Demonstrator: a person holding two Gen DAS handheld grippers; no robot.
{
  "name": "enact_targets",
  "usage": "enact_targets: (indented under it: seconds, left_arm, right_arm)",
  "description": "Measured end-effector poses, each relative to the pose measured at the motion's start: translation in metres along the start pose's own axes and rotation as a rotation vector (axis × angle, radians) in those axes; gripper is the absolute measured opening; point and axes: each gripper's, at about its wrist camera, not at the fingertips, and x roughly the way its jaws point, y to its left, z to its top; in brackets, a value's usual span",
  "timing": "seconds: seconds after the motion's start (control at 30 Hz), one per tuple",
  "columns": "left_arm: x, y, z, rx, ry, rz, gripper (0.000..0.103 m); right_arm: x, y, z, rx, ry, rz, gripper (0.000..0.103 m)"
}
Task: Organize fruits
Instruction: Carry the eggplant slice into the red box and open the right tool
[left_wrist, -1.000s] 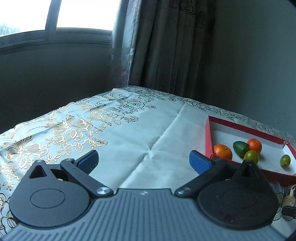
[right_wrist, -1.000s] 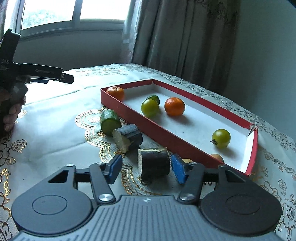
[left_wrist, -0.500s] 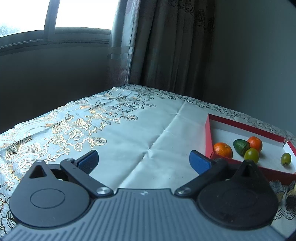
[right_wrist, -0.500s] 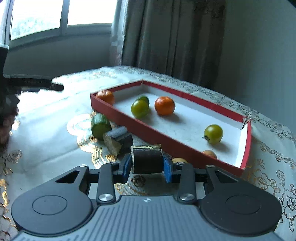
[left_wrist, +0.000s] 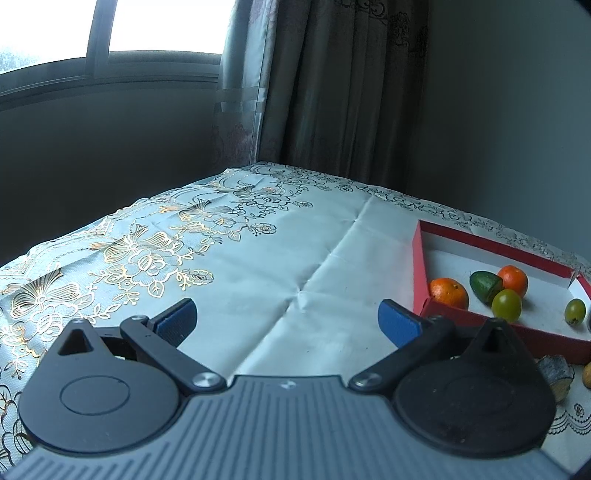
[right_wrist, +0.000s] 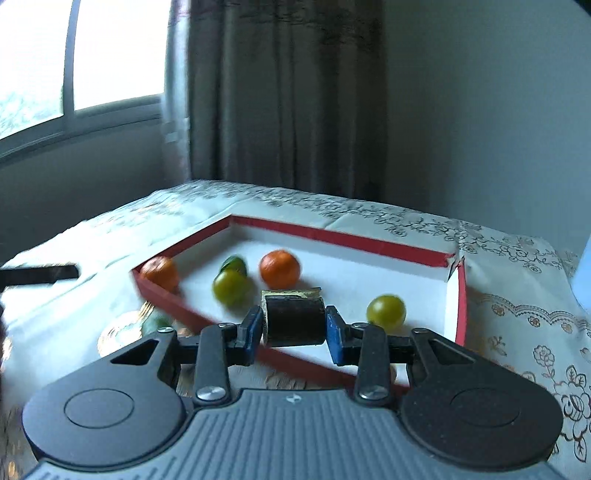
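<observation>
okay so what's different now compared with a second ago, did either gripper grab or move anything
The right gripper closed on the dark cut chunk that lay on the cloth in front of the red tray and lifted it; the chunk now hangs over the tray's near wall. The left gripper stayed open, empty and in place. The fruits in the tray did not move.

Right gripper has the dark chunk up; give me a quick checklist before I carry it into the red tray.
1. Grip: right gripper pads clamp both ends of the dark cylindrical piece: ok.
2. Piece off the tablecloth: ok.
3. Near wall of the red tray cleared: cannot tell.
4. Bare tray floor beyond the piece, between orange and green tomato: ok.
5. Left gripper open, empty, beside the tray: ok.
6. View blurred: not ok.
</observation>
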Motion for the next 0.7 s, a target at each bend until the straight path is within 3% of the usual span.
enact_targets:
  seconds: [0.37,0.53,0.7]
  left_arm:
    - [0.001,0.001,-0.001,0.005,0.006,-0.009,0.103]
    - [0.001,0.001,0.000,0.007,0.006,-0.012,0.103]
    - [0.001,0.001,0.000,0.004,0.005,-0.011,0.103]
  right_arm:
    - [0.054,-0.012,0.009,0.034,0.054,-0.101,0.035]
    - [0.057,-0.016,0.006,0.042,0.060,-0.114,0.038]
    - [0.040,-0.017,0.010,0.077,0.014,-0.106,0.038]
